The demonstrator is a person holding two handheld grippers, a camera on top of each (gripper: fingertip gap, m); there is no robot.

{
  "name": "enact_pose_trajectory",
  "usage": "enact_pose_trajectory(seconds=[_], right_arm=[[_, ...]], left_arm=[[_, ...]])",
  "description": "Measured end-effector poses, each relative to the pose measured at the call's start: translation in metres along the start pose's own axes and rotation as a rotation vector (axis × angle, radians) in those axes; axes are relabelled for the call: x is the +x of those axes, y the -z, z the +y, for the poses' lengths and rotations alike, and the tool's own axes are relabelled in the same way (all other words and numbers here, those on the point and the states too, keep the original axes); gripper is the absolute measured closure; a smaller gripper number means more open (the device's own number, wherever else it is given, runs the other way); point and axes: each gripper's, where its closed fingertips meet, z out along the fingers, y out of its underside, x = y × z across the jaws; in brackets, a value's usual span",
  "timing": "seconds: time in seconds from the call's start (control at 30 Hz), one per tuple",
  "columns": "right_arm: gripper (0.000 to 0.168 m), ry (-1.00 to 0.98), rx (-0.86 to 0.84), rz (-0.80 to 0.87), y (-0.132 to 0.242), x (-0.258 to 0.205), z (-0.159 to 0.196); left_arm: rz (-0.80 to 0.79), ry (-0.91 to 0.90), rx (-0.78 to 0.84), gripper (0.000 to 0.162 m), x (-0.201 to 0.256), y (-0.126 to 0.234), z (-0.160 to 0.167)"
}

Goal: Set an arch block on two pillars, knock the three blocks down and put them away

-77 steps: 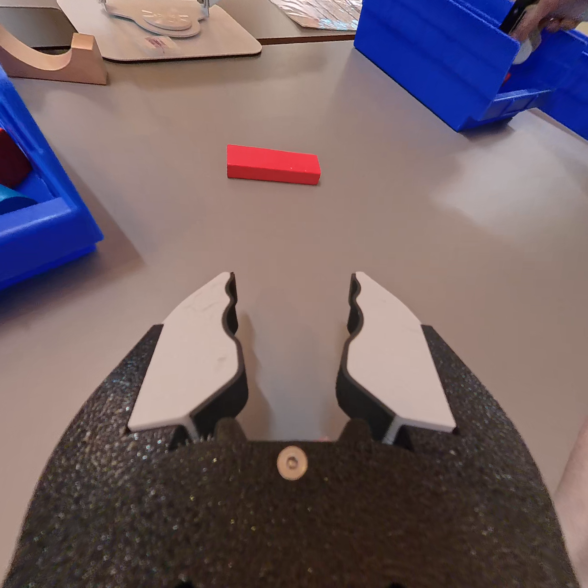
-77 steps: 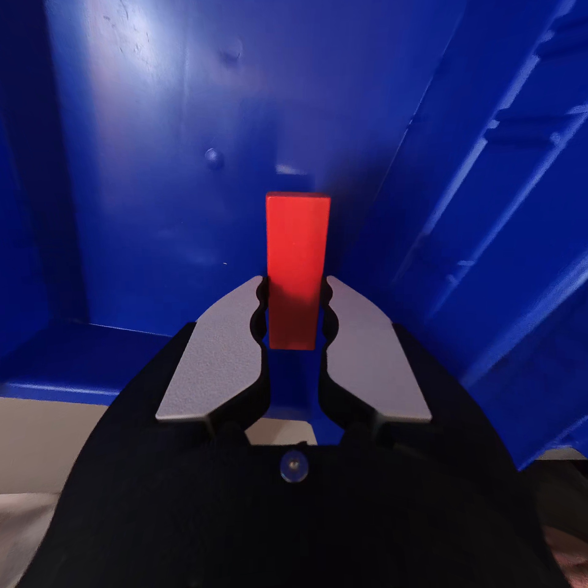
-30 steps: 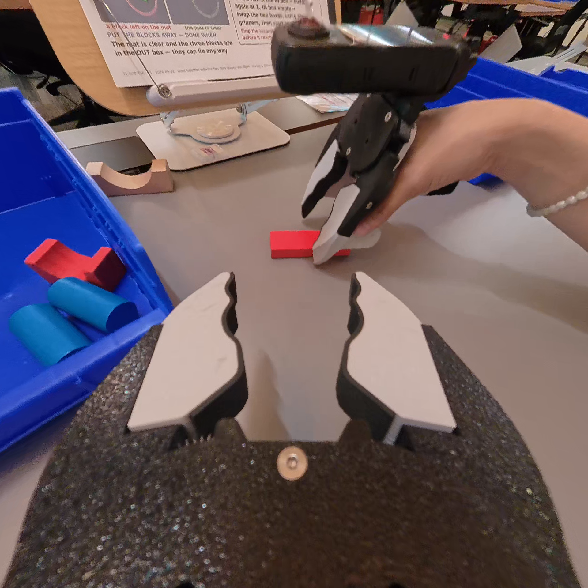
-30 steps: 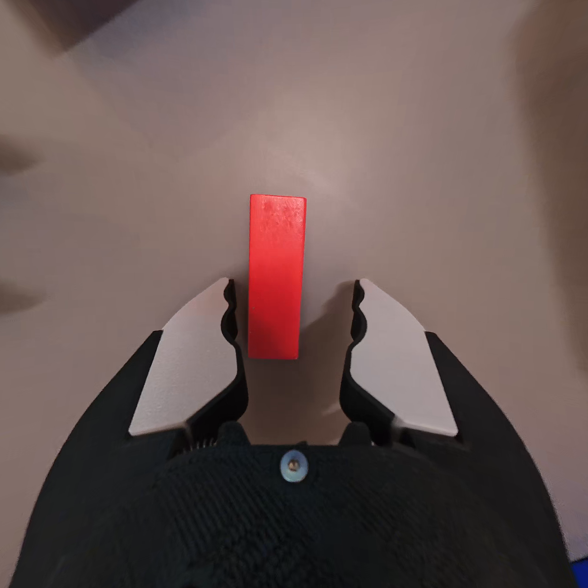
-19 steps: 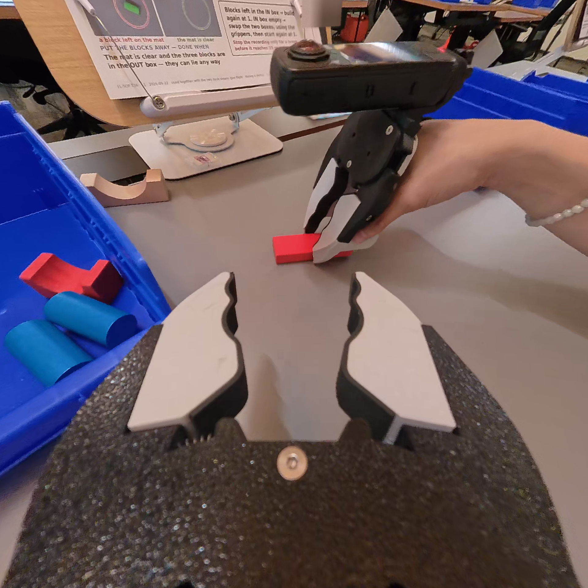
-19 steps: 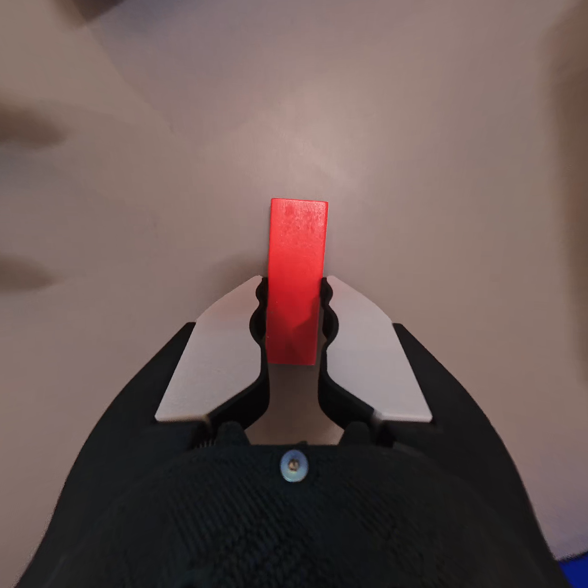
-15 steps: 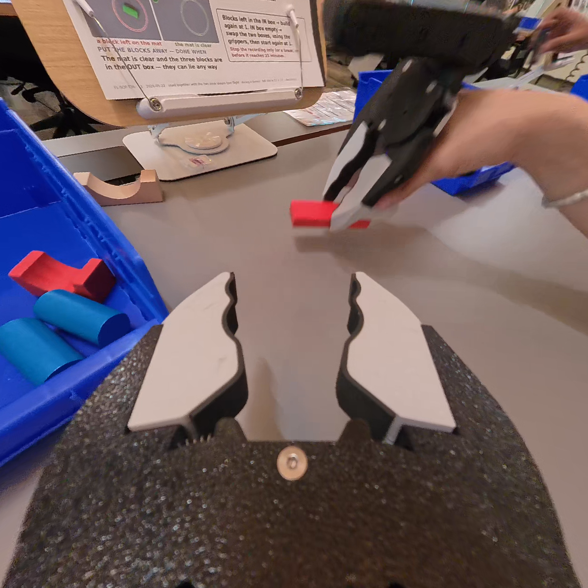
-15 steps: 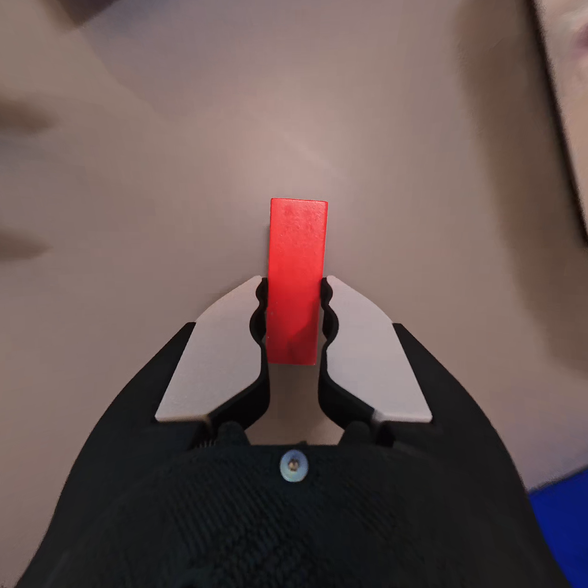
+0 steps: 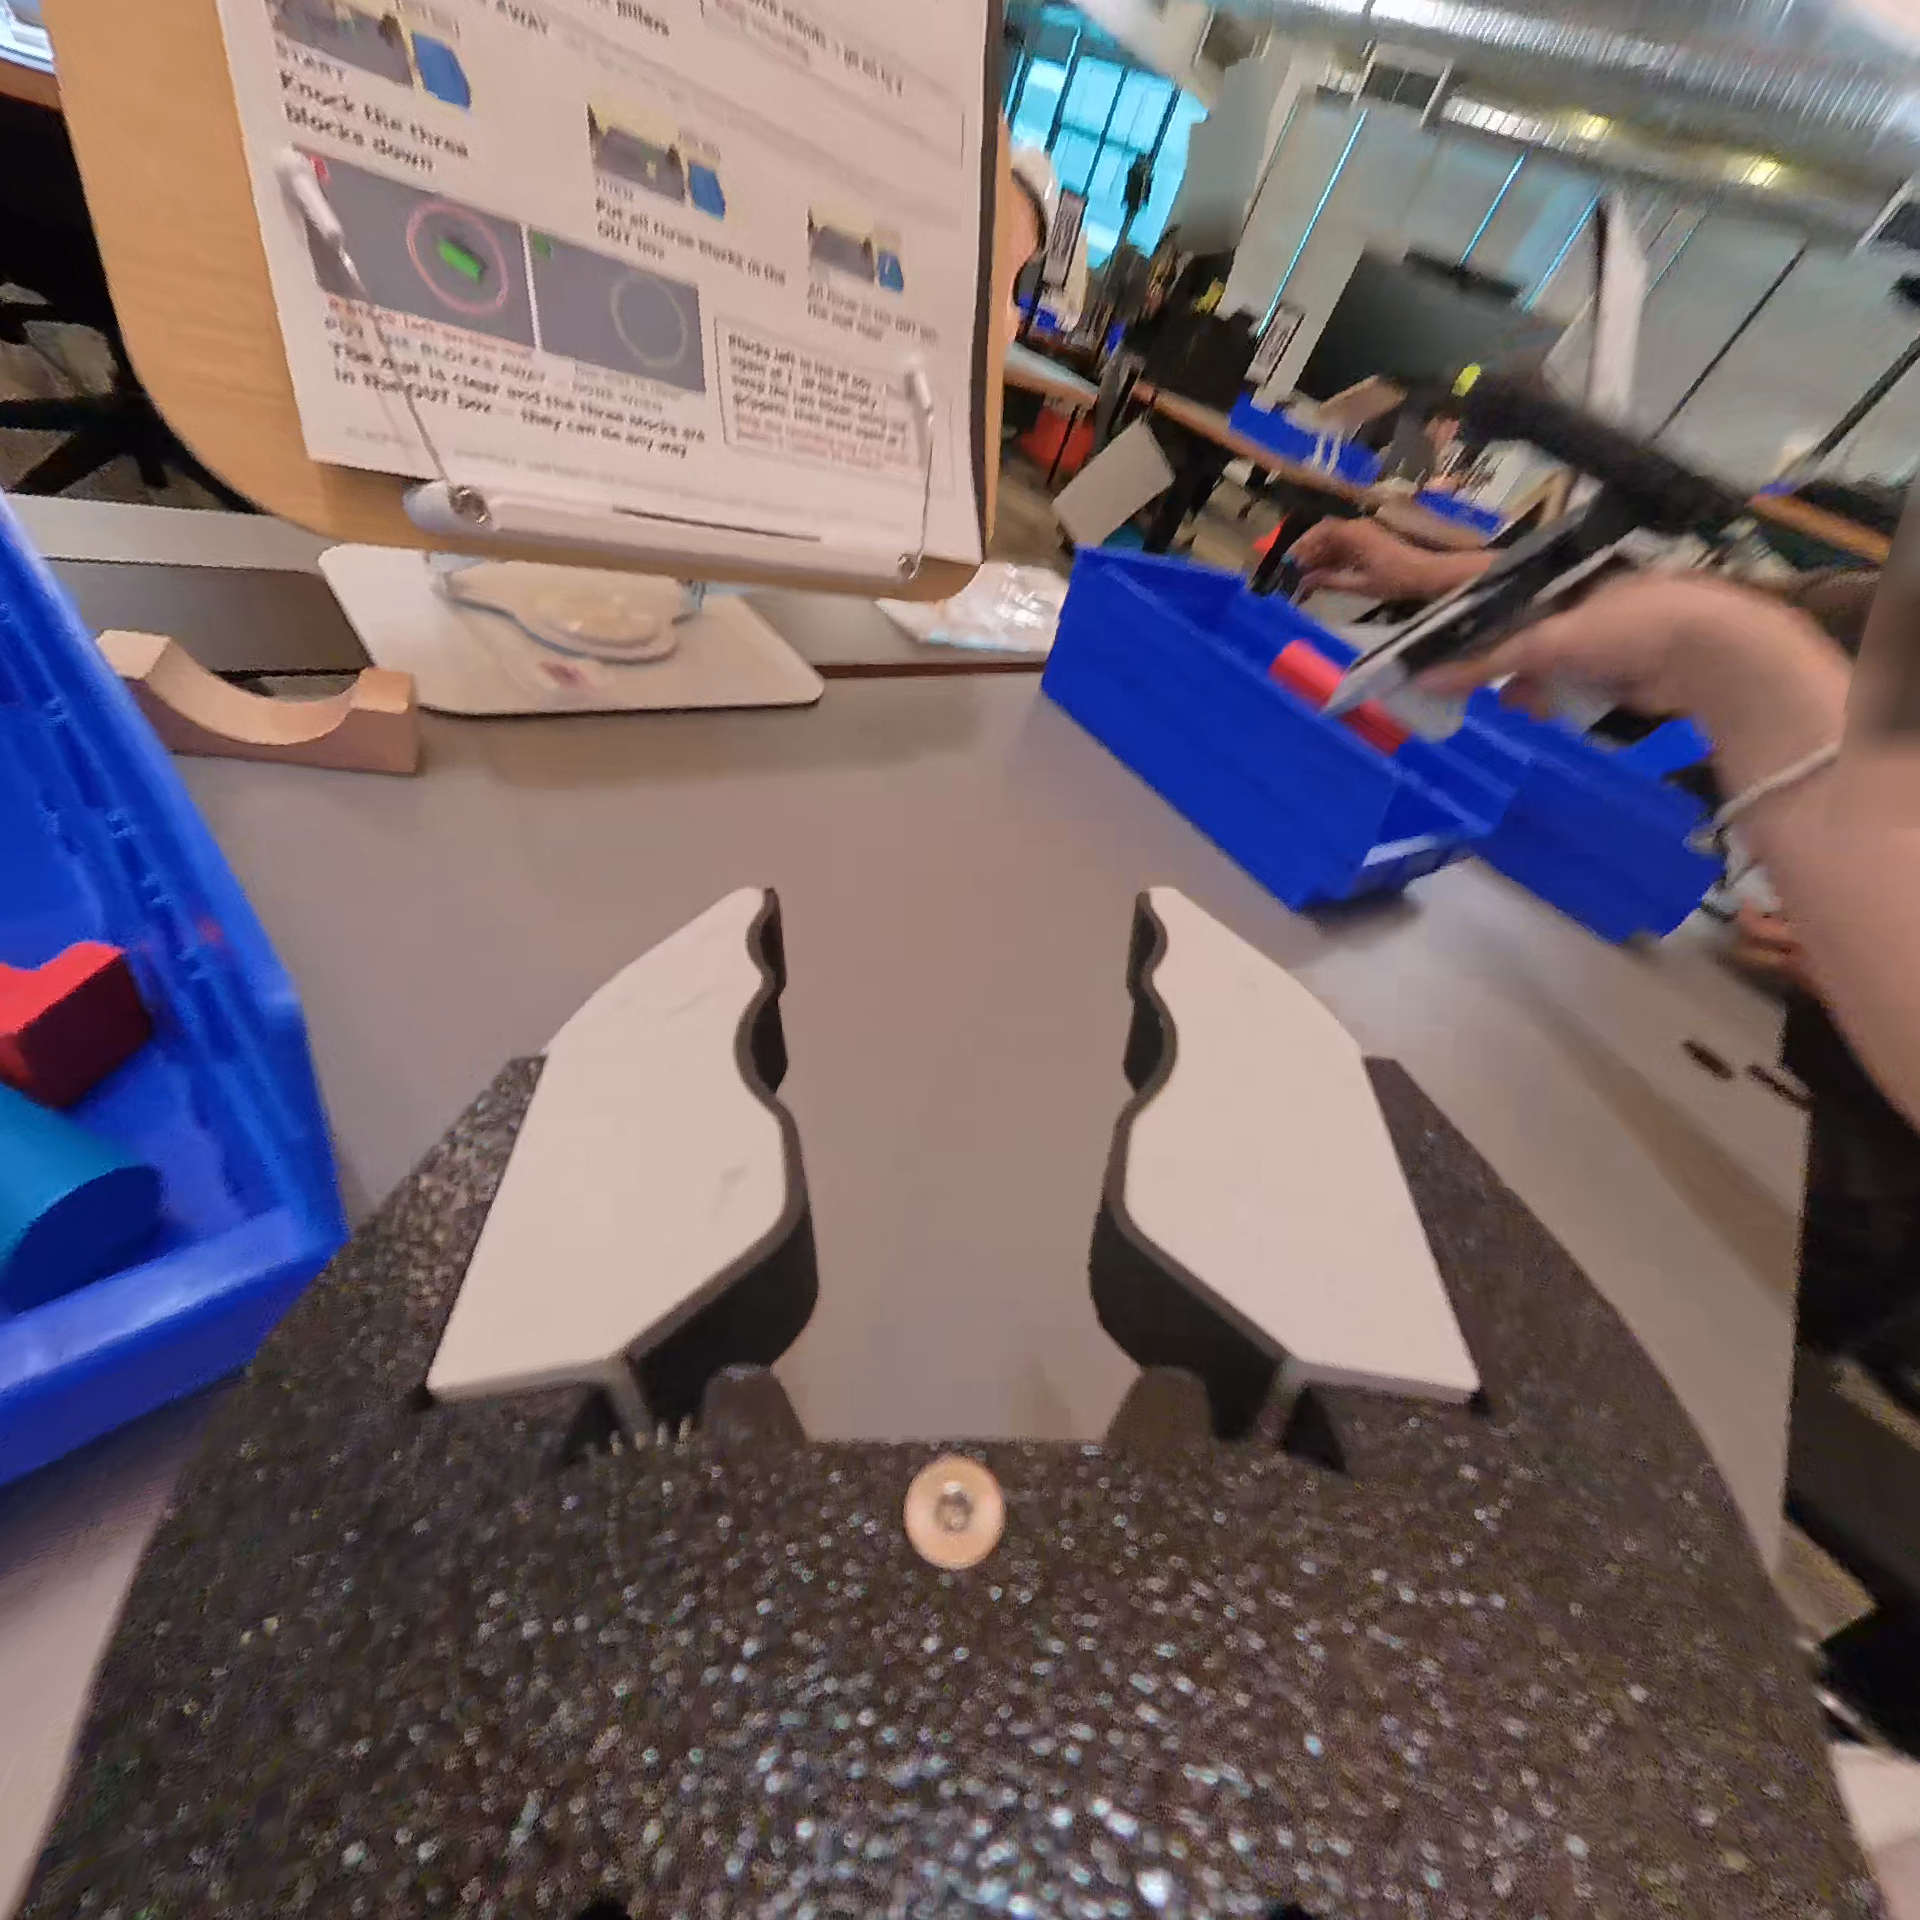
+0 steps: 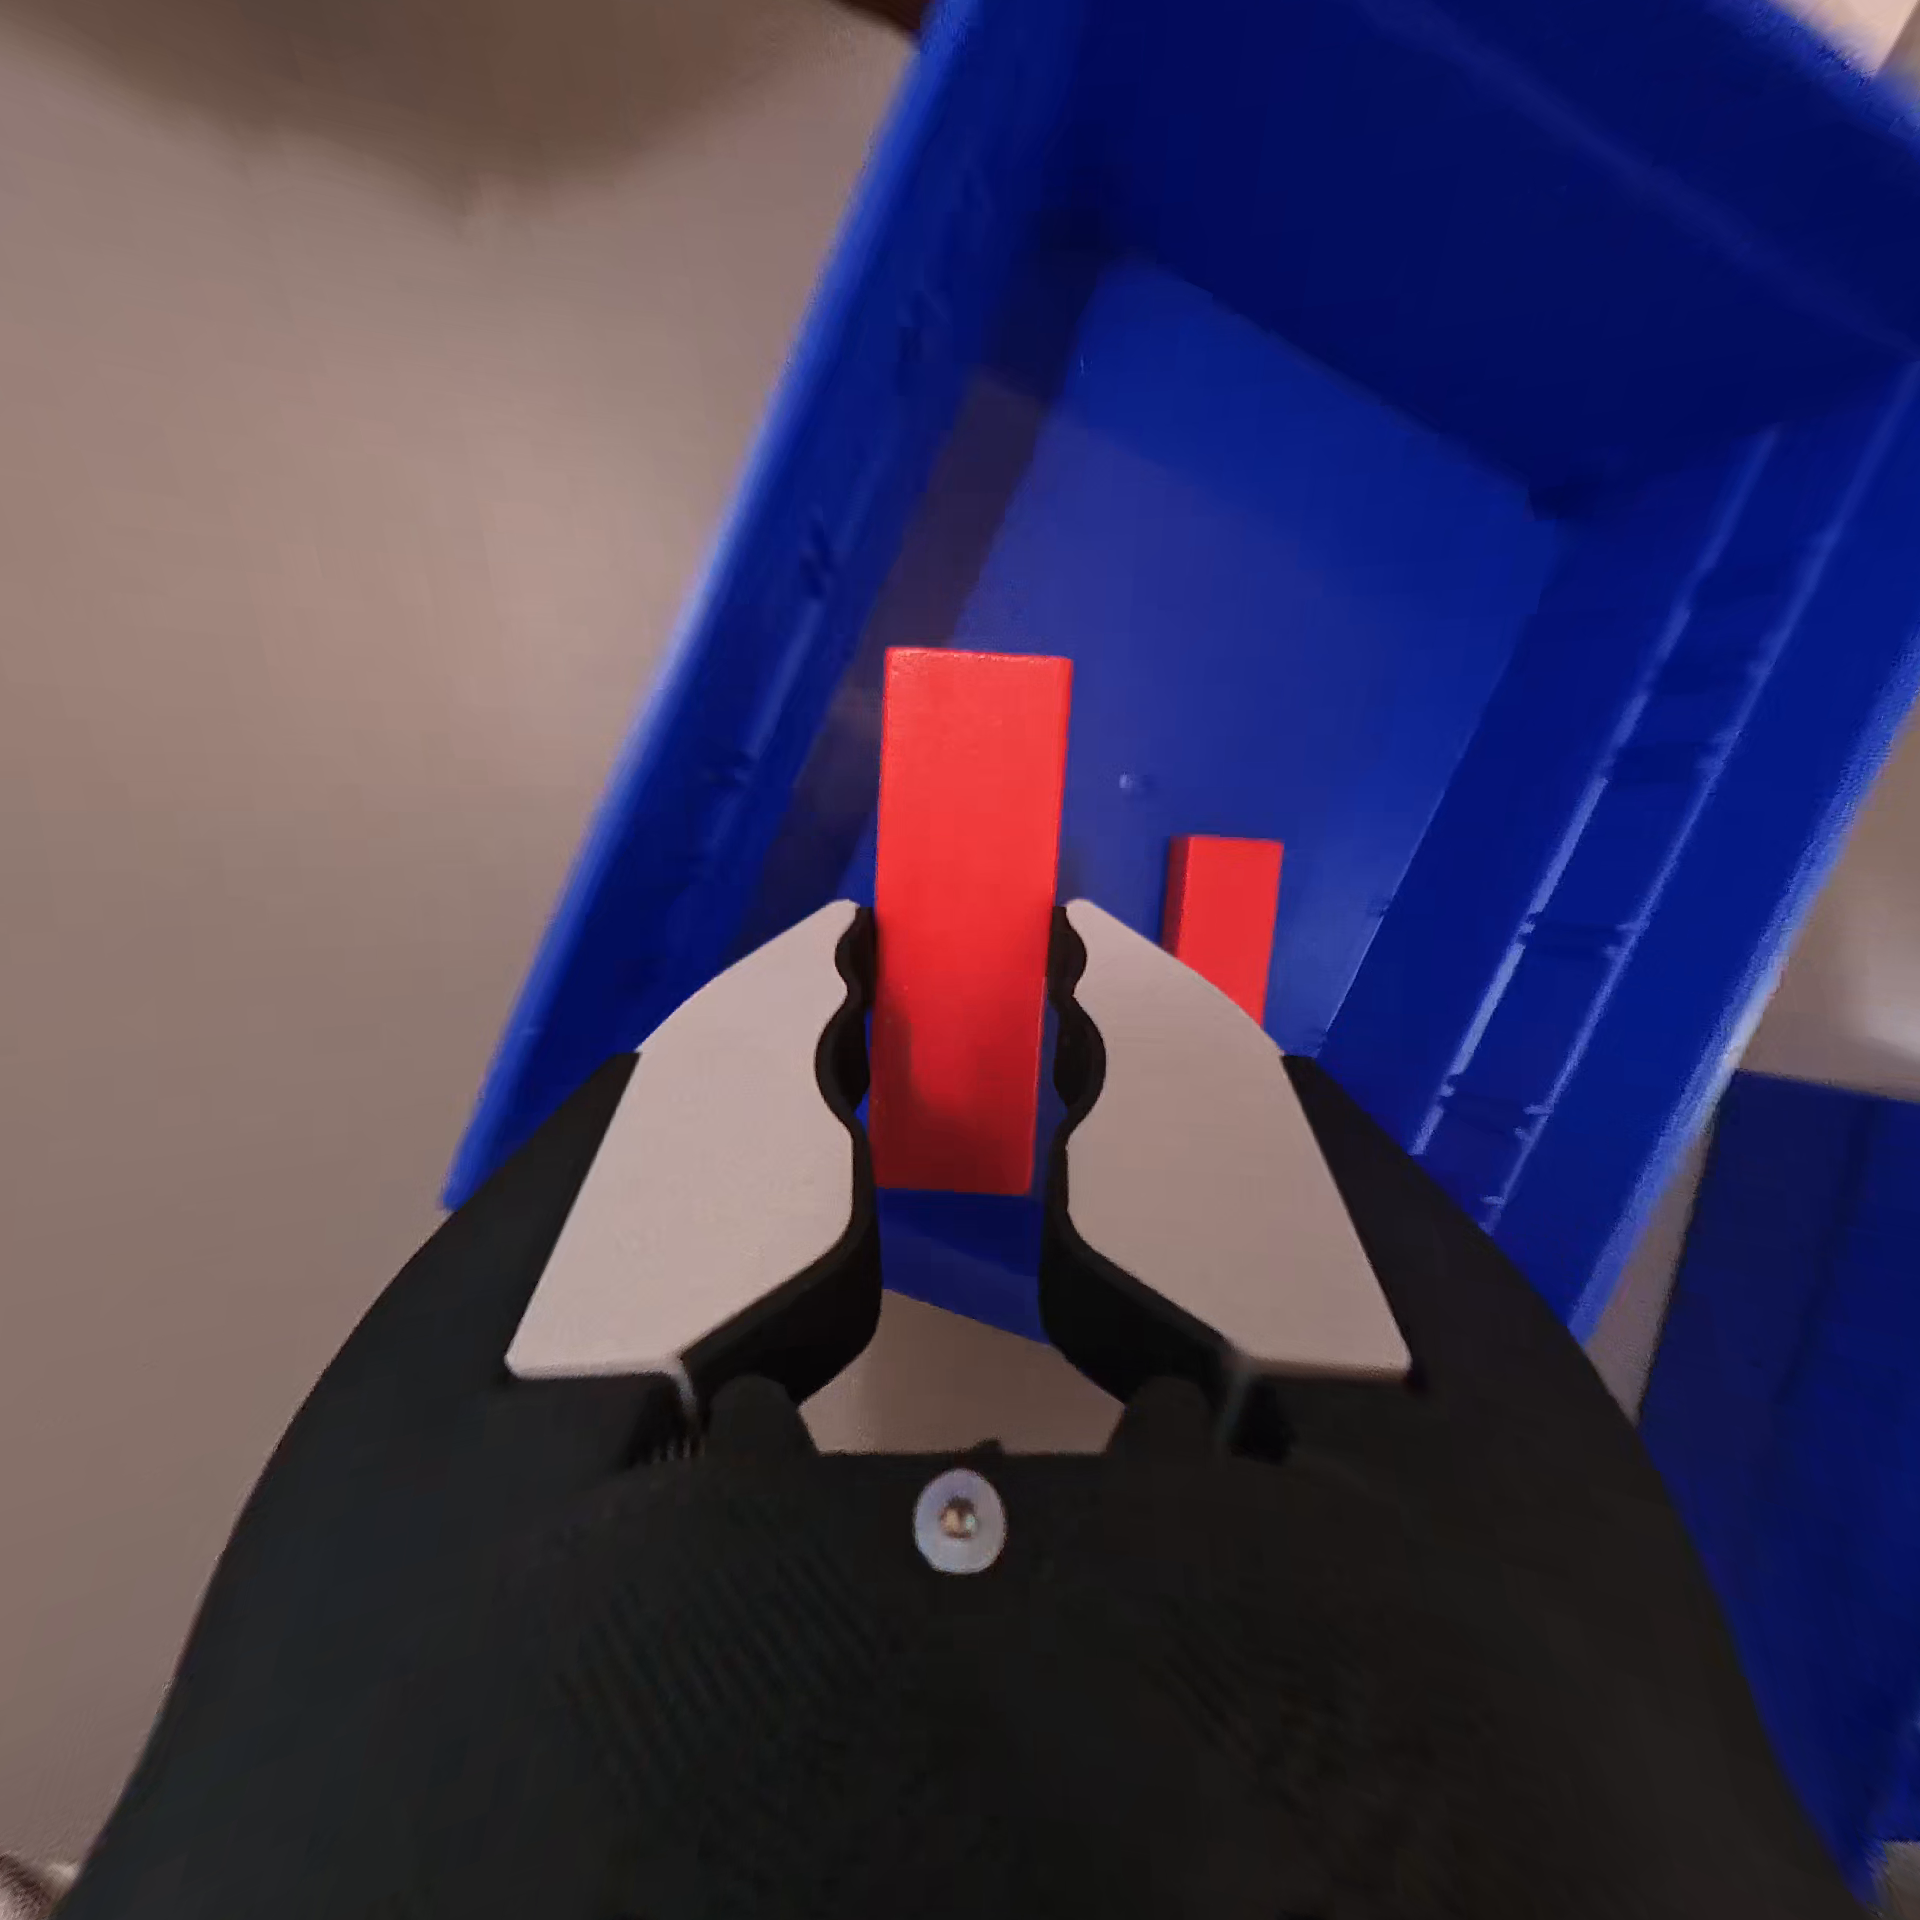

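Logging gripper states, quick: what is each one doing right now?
Left gripper: open, empty, above the table.
Right gripper: shut on red block, over blue bin.

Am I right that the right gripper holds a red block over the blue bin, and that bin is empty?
Not empty. The right wrist view shows the right gripper shut on the red block over the blue bin, but a second red block lies inside.
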Motion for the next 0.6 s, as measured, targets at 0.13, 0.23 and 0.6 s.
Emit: enact_pose_trajectory(seconds=[0.13,0.23,0.6], right_arm=[[0.136,-0.028,-0.074,-0.052,-0.038,0.004,0.024],[0.136,-0.039,-0.118,-0.054,-0.058,0.008,0.032],[0.134,-0.055,-0.147,-0.055,-0.082,0.004,0.042]], left_arm=[[0.033,0.021,0.022,0.100,0.012,-0.008,0.003],[0.030,-0.007,-0.037,0.099,0.017,-0.012,0.015],[0.015,-0.052,-0.105,0.098,0.024,-0.011,0.031]])
